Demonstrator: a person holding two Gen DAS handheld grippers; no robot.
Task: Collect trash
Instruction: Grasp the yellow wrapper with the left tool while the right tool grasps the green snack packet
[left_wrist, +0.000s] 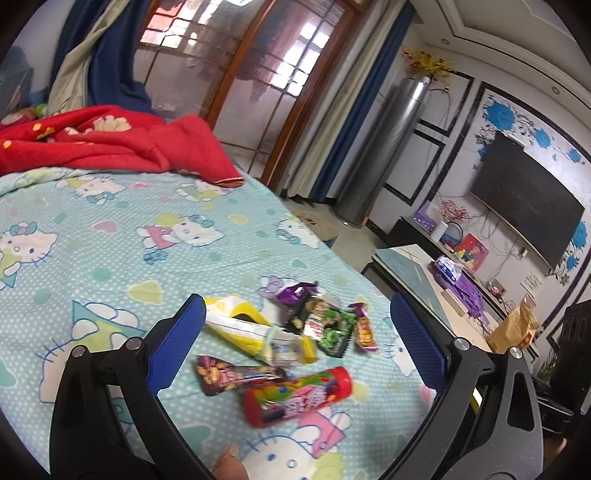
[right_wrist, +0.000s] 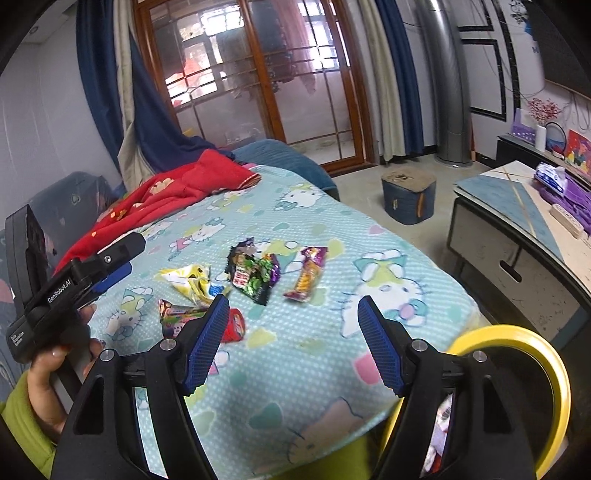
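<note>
Snack wrappers lie in a cluster on the Hello Kitty bedspread (left_wrist: 110, 236). A red candy tube (left_wrist: 295, 395) and a dark wrapper (left_wrist: 236, 373) lie nearest my left gripper (left_wrist: 299, 328), which is open and empty just above them. Behind them are a yellow bag (left_wrist: 255, 328), a green-black packet (left_wrist: 328, 325) and a small orange bar (left_wrist: 364, 328). In the right wrist view my right gripper (right_wrist: 291, 328) is open and empty over the bed's near part, short of the green-black packet (right_wrist: 255, 277), orange bar (right_wrist: 308, 273) and yellow bag (right_wrist: 188, 280). The left gripper (right_wrist: 110, 266) shows at the left.
A yellow-rimmed bin (right_wrist: 517, 369) with trash inside stands at the bed's near right edge. A red blanket (left_wrist: 122, 140) lies at the bed's far end. A low table (right_wrist: 517, 229) stands to the right, and a blue stool (right_wrist: 406, 199) on the floor beyond.
</note>
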